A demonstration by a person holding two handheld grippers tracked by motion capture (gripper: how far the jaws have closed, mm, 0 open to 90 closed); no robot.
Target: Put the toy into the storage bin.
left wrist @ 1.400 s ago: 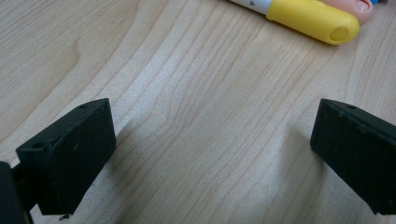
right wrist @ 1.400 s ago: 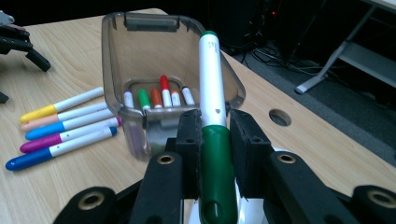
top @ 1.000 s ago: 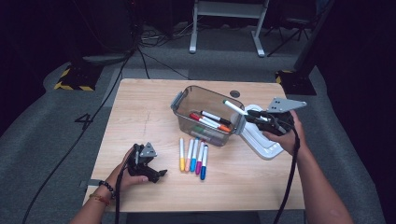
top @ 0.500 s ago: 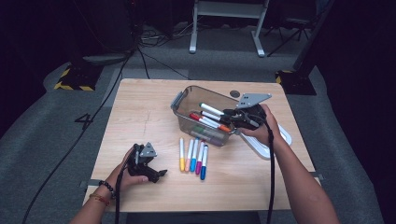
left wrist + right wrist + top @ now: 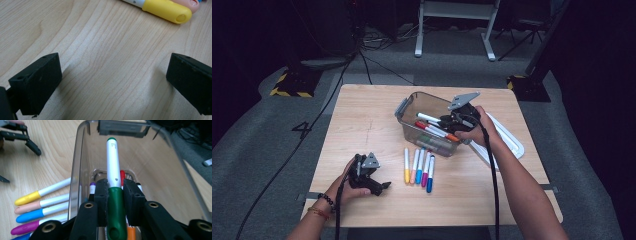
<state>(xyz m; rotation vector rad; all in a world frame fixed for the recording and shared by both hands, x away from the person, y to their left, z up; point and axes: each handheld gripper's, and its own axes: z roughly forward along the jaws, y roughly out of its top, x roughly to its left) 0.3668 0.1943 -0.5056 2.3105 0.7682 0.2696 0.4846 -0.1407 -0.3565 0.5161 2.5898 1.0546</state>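
A green-capped marker [image 5: 113, 170] with a white barrel is clamped at its cap between the pads of my right gripper [image 5: 114, 187], which is shut on it. In the high view the right gripper [image 5: 447, 120] holds this marker [image 5: 428, 118] over the clear plastic bin [image 5: 404, 107], barrel pointing left. The bin [image 5: 75, 170] has several markers lying in it. A row of markers lies on the table in front of the bin, the yellow one [image 5: 406, 165] leftmost. My left gripper [image 5: 374, 182] rests on the wood near the front left, jaws open [image 5: 112, 80] and nothing between them.
The bin's white lid [image 5: 507, 142] lies on the table to the right of the bin, under my right forearm. The yellow cap [image 5: 165, 10] and a peach cap [image 5: 190, 3] lie just beyond the left gripper. Dark floor with cables surrounds the table [image 5: 362, 115].
My right gripper has carried the green marker leftward, from above the white lid to above the bin. The left gripper has stayed put.
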